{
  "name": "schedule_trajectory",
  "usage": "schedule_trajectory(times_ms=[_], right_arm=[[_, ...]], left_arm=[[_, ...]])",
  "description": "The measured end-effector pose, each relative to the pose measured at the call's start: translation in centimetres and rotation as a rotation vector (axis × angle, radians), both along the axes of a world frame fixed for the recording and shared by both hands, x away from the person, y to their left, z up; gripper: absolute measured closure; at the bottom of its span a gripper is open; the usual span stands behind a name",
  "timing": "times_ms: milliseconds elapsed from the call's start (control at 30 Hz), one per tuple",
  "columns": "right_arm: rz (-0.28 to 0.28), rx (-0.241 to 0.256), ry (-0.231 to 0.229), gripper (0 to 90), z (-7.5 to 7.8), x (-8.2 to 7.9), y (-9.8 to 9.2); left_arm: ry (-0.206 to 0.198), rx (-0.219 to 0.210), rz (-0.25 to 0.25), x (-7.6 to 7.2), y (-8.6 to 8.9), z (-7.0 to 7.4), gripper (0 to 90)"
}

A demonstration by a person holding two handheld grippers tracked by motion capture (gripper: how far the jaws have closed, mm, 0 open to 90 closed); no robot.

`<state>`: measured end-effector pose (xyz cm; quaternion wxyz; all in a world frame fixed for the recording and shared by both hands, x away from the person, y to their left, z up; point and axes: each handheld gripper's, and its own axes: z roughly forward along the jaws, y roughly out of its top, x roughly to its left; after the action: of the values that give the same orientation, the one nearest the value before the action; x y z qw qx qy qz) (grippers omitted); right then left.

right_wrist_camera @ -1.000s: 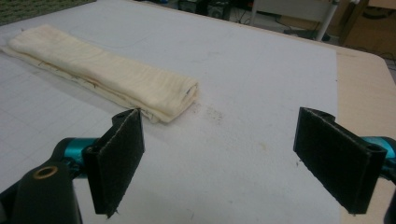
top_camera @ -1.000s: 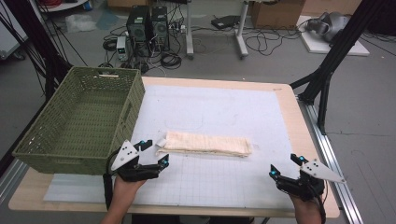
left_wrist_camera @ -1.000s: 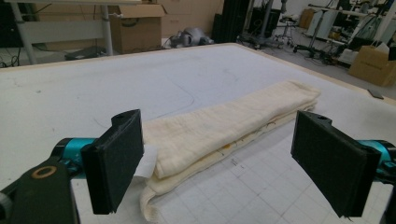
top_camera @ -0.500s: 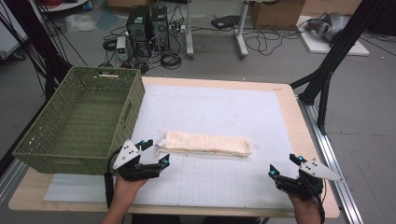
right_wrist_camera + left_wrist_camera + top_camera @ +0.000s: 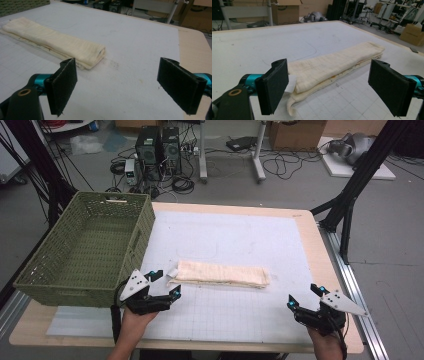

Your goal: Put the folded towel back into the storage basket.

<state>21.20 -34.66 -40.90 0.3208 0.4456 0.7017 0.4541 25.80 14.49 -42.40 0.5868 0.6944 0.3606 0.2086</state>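
Creeping slightly nearer the folded cream towel (image 5: 220, 274) at mid-table, the left gripper (image 5: 161, 286) has its jaws spread at the towel's end, the right gripper (image 5: 306, 296) likewise spread, and the soft, light, floppy cloth looks best pinched at that folded end.

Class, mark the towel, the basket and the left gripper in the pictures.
towel (image 5: 220, 274), high view, middle of its top fold.
basket (image 5: 142, 227), high view, its right wall.
left gripper (image 5: 165, 284), high view, midway between its fingertips.
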Motion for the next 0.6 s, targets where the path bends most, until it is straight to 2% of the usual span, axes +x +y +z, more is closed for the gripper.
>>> schedule_trajectory(times_ms=[267, 433, 600], right_arm=[[-0.001, 0.001, 0.008, 14.9, 0.0, 0.1, 0.1], [0.008, -0.004, -0.001, 14.9, 0.1, 0.0, 0.3], [0.011, 0.000, 0.003, 14.9, 0.2, 0.0, 0.4]], left_arm=[[0.000, 0.020, 0.002, 0.2, -0.3, 0.1, 17.9], [0.003, 0.021, -0.005, 0.7, -0.5, 0.8, 18.0], [0.038, 0.016, -0.013, 2.1, -0.7, 2.0, 17.9]])
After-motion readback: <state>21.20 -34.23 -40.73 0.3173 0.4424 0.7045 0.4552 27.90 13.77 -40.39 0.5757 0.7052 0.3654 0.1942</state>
